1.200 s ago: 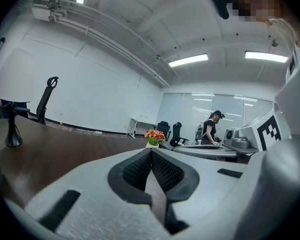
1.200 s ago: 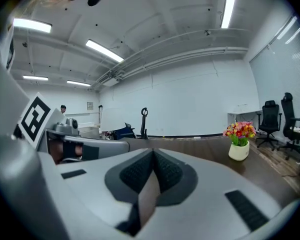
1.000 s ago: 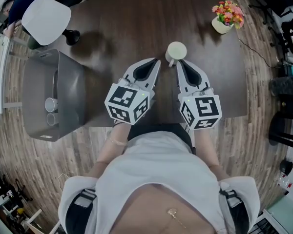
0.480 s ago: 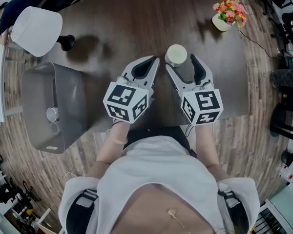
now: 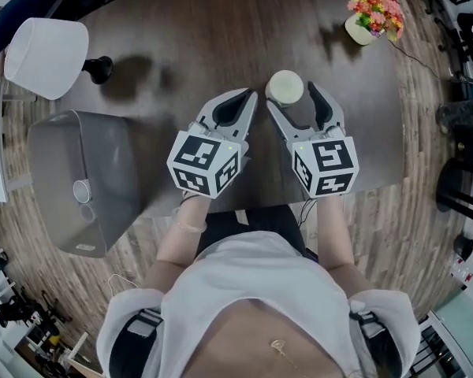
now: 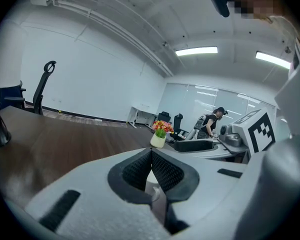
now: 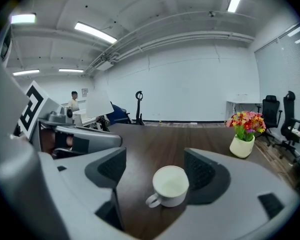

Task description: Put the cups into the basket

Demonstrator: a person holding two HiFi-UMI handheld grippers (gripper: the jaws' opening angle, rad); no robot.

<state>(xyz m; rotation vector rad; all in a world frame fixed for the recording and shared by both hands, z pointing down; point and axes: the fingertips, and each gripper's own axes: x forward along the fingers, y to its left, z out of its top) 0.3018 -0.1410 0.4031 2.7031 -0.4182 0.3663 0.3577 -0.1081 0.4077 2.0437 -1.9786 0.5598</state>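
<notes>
Straddling the cup (image 5: 285,87) on the surface (image 5: 221,38), my right tool (image 5: 294,105) stands open (jaws just opened): cup between its tips, nearer the right pad, handle toward me. Left tool (image 5: 244,99) is closed, empty. The basket (image 5: 102,140) lies well left.

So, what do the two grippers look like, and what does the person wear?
The left gripper and right gripper have light grey, curved jaws lined with black ribbed pads. Each carries a white cube with black square markers. The person wears a white top.
</notes>
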